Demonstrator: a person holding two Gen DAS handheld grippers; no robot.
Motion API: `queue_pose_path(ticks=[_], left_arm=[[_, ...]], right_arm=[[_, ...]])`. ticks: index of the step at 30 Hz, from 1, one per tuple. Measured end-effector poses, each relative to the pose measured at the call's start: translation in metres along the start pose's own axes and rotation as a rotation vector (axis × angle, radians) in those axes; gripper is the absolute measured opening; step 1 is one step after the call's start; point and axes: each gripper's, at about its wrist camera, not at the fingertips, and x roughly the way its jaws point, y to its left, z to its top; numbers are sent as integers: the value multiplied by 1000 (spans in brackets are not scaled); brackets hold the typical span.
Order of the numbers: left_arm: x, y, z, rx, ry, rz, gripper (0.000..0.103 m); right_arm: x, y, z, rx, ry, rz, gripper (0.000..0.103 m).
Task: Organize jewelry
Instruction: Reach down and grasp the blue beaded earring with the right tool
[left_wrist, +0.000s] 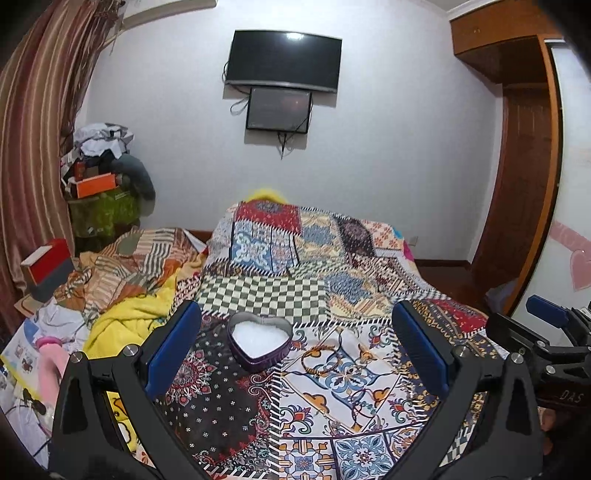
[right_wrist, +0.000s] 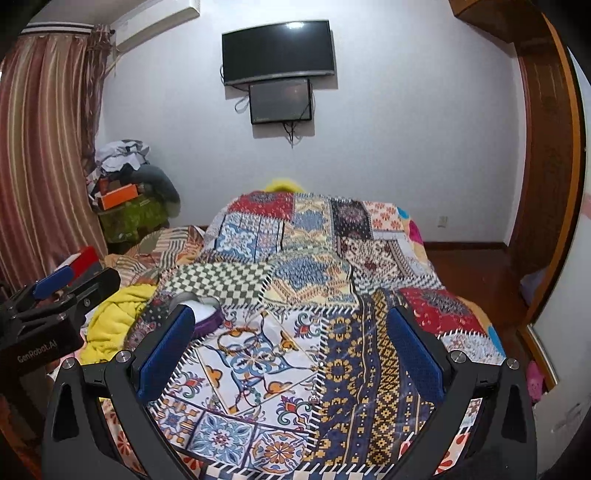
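Note:
A purple heart-shaped tin (left_wrist: 258, 341) with white padding sits open on the patchwork quilt (left_wrist: 295, 269). My left gripper (left_wrist: 295, 350) is open, and the tin lies between its blue pads, nearer the left one. A brown cord bracelet (left_wrist: 321, 356) lies just right of the tin. My right gripper (right_wrist: 291, 347) is also open and holds nothing, hovering over the quilt. In the right wrist view its left finger half hides the tin (right_wrist: 208, 314), and the bracelet (right_wrist: 236, 341) lies in front of the tin. A small silvery piece (right_wrist: 314, 397) rests on a seam.
The quilt covers a bed with a raised hump at the far end. Yellow fabric (left_wrist: 125, 325) and a red box (left_wrist: 48, 266) lie to the left. Cluttered boxes and clothes (left_wrist: 103, 166) fill the far left corner, and a wooden wardrobe (left_wrist: 524, 184) stands on the right.

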Motion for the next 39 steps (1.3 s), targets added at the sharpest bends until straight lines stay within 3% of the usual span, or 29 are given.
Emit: queue_pose_path(ticks=[7,20,25,27,33,35,39], left_arm=[[36,1,-11,-1,89,13,103],[106,-11,-62,73,370,-33,84],[118,-16,-77,99,452,-102,75],[121,-18,-84,109,485,-123,65],[126,-24,-105,126,574,-176,52],[127,-23,-110,113,596,-195,45],[129,-19,-114,94,612,-213,33]], right_arm=[[38,-22,-17,47,143,-2,103],[85,-52,-57,71,330,-53,102],[90,-55,-65,66,361,-37,89],[90,-54,-67,58,367,-33,86],[94,-47,-67,43,384,21,66],[96,-43,-68,39,394,45,58],[101,-35,-70,39,414,104,51]])
